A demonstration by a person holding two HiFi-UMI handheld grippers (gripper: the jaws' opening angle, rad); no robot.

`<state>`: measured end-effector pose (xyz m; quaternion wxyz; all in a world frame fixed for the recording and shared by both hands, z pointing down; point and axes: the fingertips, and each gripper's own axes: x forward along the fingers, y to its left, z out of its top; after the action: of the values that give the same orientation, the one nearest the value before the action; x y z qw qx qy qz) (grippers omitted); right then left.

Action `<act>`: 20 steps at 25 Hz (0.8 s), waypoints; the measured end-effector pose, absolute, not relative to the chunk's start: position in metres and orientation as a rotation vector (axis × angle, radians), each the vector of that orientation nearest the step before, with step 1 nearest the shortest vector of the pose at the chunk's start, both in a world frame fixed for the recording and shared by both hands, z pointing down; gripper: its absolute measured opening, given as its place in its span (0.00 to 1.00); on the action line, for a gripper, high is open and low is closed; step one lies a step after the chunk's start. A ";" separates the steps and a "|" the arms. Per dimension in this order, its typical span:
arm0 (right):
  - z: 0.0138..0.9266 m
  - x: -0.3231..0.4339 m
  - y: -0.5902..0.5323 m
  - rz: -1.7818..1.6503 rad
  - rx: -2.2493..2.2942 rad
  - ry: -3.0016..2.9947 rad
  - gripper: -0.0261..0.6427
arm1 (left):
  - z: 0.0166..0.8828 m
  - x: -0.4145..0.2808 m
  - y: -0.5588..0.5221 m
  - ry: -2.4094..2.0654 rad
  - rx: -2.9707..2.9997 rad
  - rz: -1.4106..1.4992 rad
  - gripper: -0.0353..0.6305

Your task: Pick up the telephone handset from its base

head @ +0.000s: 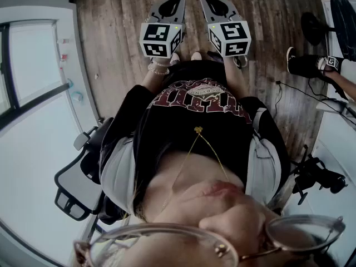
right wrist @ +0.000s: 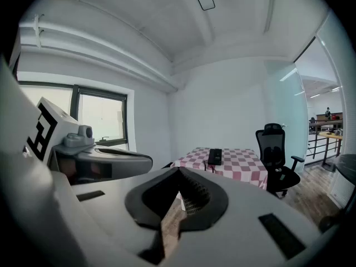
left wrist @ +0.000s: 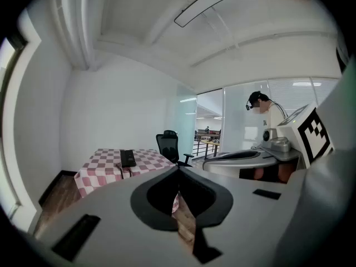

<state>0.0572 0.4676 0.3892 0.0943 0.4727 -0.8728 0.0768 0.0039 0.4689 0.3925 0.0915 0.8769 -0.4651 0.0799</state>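
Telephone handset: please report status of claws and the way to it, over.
Left claw and right claw shut, both empty. Telephone untouched, across the room on checked table. Office chair beside the table, off the direct line.

We are in an office.
We see a black swivel chair point(right wrist: 276, 156), a glass partition point(left wrist: 242, 121), white walls point(right wrist: 222, 102), a window point(right wrist: 102, 118) and wood-plank floor point(head: 117, 43).

Head view steeply down; 2 gripper views level toward the same far checkered table point(right wrist: 242, 161).
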 end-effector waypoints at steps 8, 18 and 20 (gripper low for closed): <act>0.389 0.068 0.461 0.239 1.391 -2.610 0.07 | 0.399 0.016 0.462 -1.367 2.579 0.235 0.07; 0.401 0.069 0.451 0.270 1.289 -2.651 0.07 | 0.410 0.018 0.454 -1.409 2.533 0.245 0.07; 0.401 0.064 0.447 0.274 1.267 -2.661 0.07 | 0.411 0.015 0.449 -1.410 2.530 0.244 0.07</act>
<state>0.0639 0.4474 0.4014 0.0905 0.4264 -0.8953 0.0922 0.0149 0.4493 0.4111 0.1170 0.8645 -0.4817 0.0834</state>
